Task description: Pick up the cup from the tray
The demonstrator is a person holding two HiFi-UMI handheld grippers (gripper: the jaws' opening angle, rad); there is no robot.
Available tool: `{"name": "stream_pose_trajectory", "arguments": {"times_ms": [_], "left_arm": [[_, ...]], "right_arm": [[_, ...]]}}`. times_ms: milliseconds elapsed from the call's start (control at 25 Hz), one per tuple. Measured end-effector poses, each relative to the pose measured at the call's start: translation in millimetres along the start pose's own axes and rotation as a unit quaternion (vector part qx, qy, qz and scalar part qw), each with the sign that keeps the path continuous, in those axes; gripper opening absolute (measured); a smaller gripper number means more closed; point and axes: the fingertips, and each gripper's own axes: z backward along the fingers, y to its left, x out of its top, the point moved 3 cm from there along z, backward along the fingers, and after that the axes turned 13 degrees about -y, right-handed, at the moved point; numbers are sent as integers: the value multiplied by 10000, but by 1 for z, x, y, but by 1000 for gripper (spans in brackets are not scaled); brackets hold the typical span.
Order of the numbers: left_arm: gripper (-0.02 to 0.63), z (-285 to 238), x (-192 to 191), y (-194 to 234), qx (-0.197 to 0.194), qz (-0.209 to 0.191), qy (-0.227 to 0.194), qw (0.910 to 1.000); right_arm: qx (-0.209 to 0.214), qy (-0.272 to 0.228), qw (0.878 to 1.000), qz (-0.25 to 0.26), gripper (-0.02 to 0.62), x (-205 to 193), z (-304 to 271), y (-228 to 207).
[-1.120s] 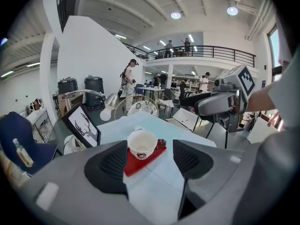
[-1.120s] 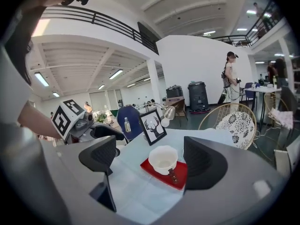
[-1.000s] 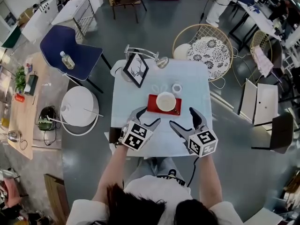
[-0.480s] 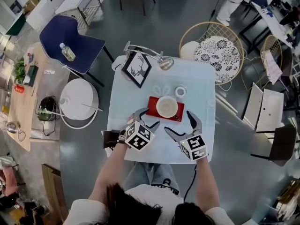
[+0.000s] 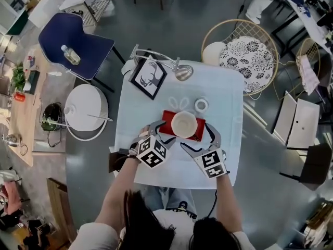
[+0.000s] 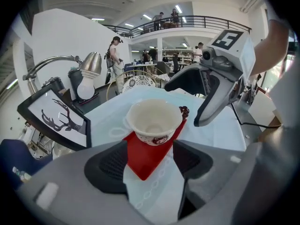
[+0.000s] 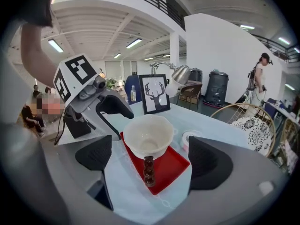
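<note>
On the pale blue table [image 5: 229, 119]: a flat red rectangular tray [image 5: 166, 114] lies near the middle. The white round ceramic cup [image 5: 183, 124] stands upright on it, its dark beaded handle [image 7: 148, 170] pointing toward the right gripper.
Left gripper [image 5: 156, 130]: jaws wide apart, clamped on nothing. The left gripper view shows the tray's near corner in the gap and the cup just beyond the pads, untouched.
Right gripper [image 5: 196, 138]: jaws spread wide, having just been opening. Nothing is gripped, and the cup's handle lies ahead, in line with the gap.
Step in hand: the approach, by my reading. Both grippers flank the tray's near edge and the cup is not yet lifted.
Next move: one gripper probably has to go forward until its pads straddle the cup's wall or handle, close firmly, then lift straight up so the tray is not dragged along. The rounded glazed bowl looks slippery, so the handle may offer a surer hold.
Nearby: a black-framed deer picture [image 5: 148, 77], a silver desk lamp [image 5: 177, 69] and a small white ring-shaped thing [image 5: 201, 105] stand beyond the tray, apart from it.
Hard to tell: which gripper will take the cup, what the white ring is, and whether the left gripper's fingertip touches the tray edge in the head view. The cup's far side is hidden from both gripper views.
</note>
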Motion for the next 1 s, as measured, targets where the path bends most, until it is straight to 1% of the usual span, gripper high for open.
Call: {"name": "stream_pose_trajectory", "arguments": {"times_ms": [160,240,320,520,600,680,720,800,1000], "left_arm": [[285,-7,-8,4,-167,-80,155,9997],[284,-12,-14,7,-227,-111,299,9992],[284,-15,-17,9,-278,-135,370,9988],[284,-23,-11,8,-448,-176,224,9986],[284,-27,-7,6,-571,-281,202,9978],[282,-31,-6,3,-681,-532,290,9958],[270,-32,-6,2,-699,-680,353,9946],[267,-34,-7,1,-697,-871,429,9928],[267,-34,-6,2,-727,-932,405,9922]], "right_arm": [[182,228,9993,218,525,-7,-13,-1],[207,302,9988,331,527,-9,-19,-2],[242,431,9976,479,543,-13,-25,-4],[495,598,9948,656,543,-19,-35,-4],[570,649,9936,729,526,-20,-40,-5],[617,679,9928,767,478,-20,-44,-5],[629,692,9926,779,469,-20,-45,-5],[656,706,9922,794,471,-21,-47,-5],[736,712,9911,856,465,-21,-47,-5]]}}
